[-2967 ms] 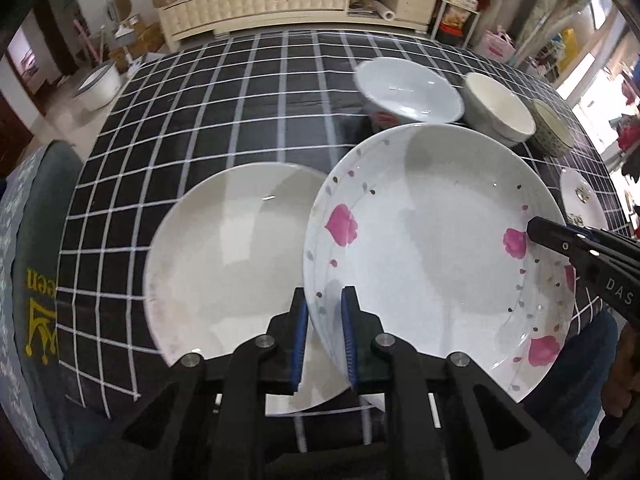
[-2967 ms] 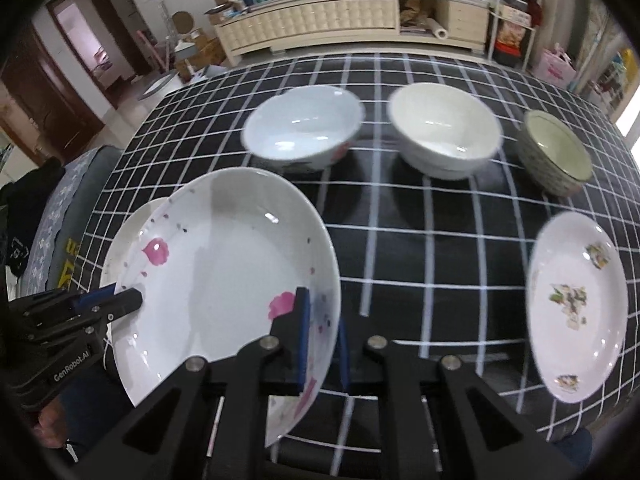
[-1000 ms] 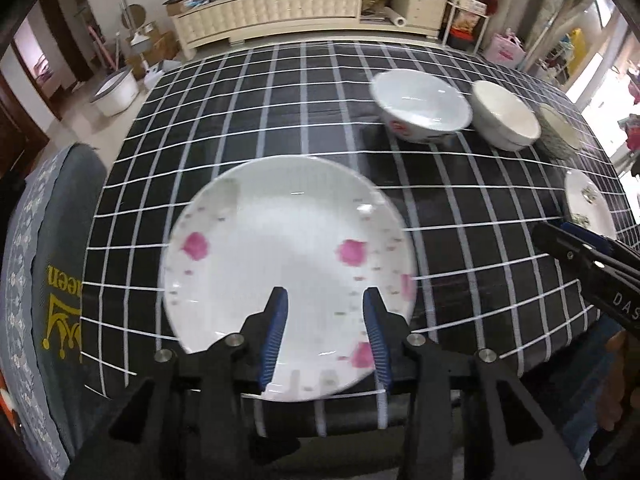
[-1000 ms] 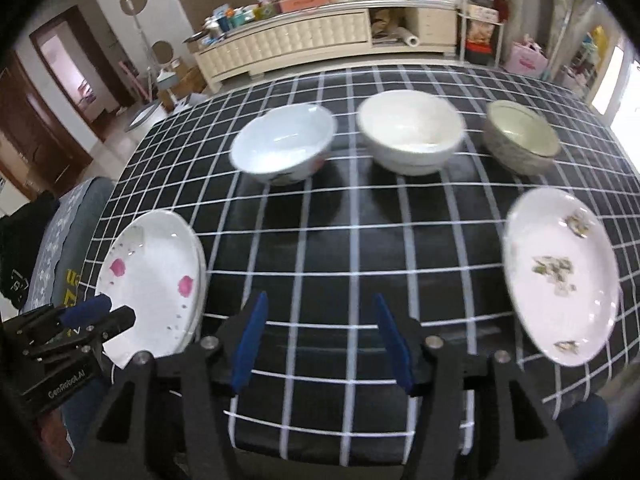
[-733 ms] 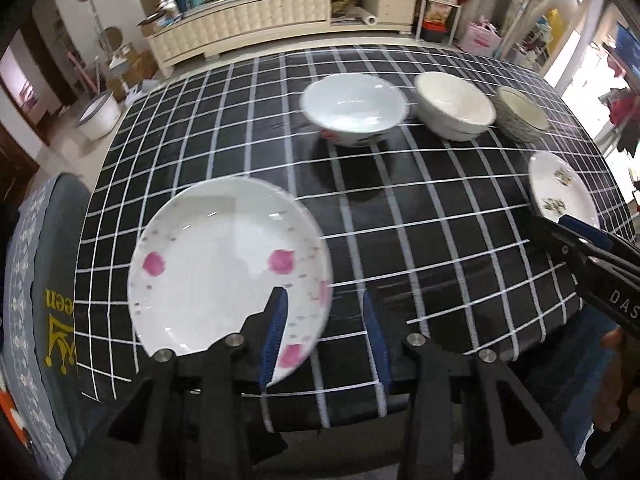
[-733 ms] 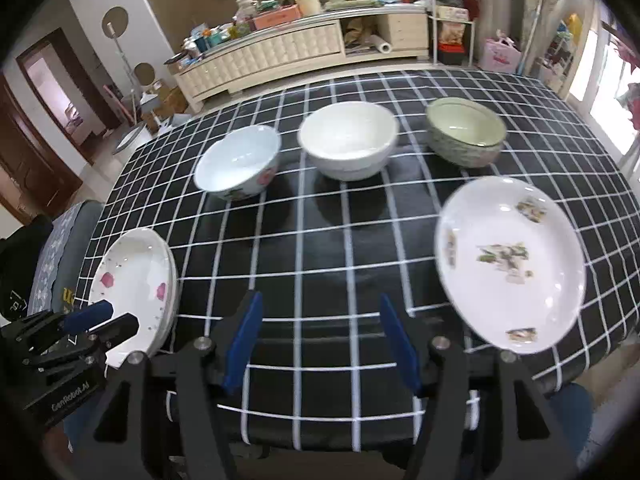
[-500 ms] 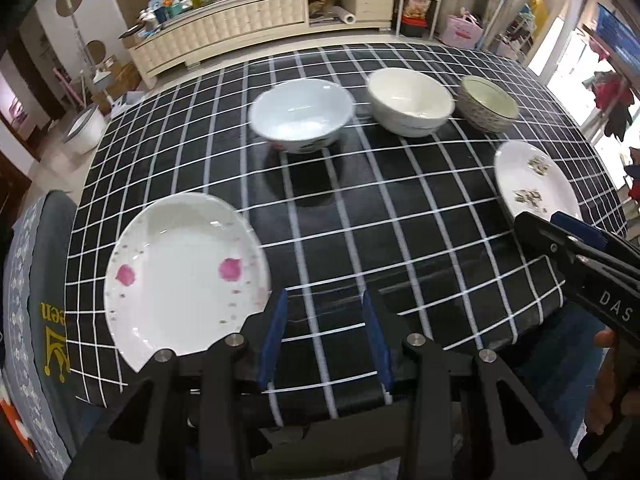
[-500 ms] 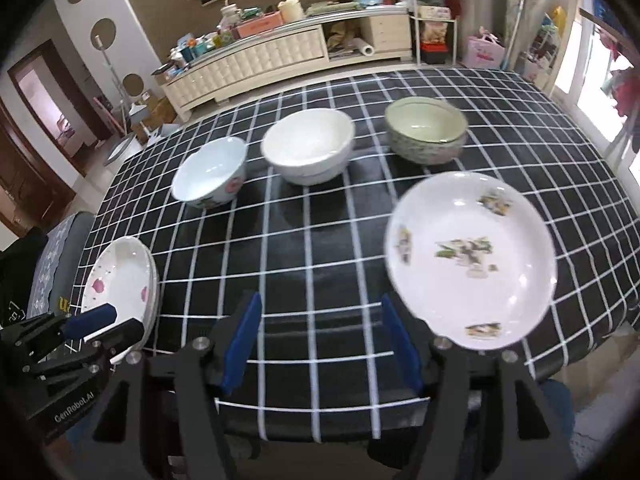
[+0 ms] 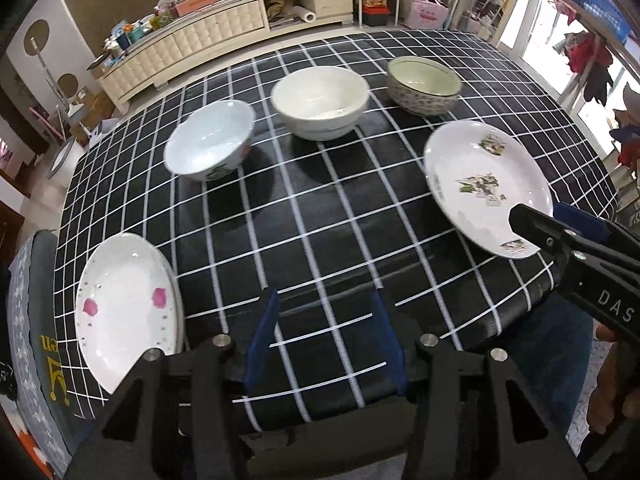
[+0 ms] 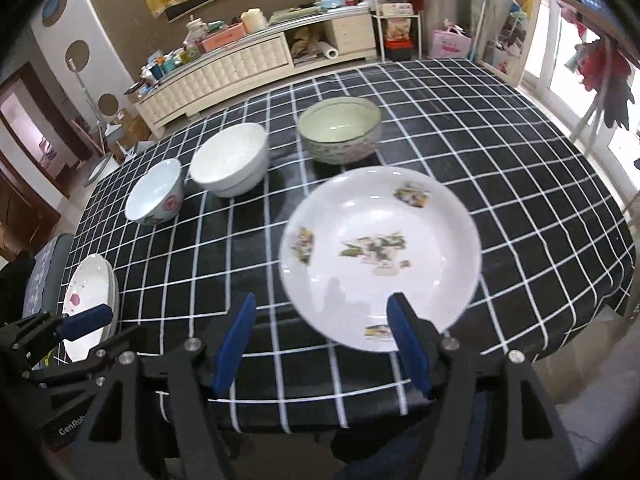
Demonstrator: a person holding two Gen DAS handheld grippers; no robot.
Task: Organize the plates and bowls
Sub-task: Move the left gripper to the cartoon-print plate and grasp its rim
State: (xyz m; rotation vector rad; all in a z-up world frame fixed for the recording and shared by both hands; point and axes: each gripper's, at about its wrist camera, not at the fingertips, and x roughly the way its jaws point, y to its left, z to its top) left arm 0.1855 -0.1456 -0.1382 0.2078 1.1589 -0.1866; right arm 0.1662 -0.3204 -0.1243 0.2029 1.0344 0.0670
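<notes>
The right gripper point(image 10: 320, 346) is seen with its jaws opening and nothing between them; its right pad stands just at the near rim of the green-sprigged plate point(image 10: 380, 252), which lies by the near right edge of the table point(image 10: 540, 168). The left gripper point(image 9: 324, 344) is likewise opening and empty, poised over bare cloth at the near edge. A pink-flowered plate point(image 9: 124, 312), apparently stacked on another, sits at the near left corner. Three bowls are ranged across the middle: a white bowl with a painted side point(image 9: 210, 146), a plain white bowl point(image 9: 320, 102) and a green-patterned bowl point(image 9: 424, 86).

A risk is judged here: the sprigged plate lies close to the edge, so a glancing pad could push it off, and a one-sided pinch on its glazed rim could slip.

The table is covered in black cloth with a white grid. Beyond it, a cluttered cream sideboard point(image 10: 240, 64) stands against the wall.
</notes>
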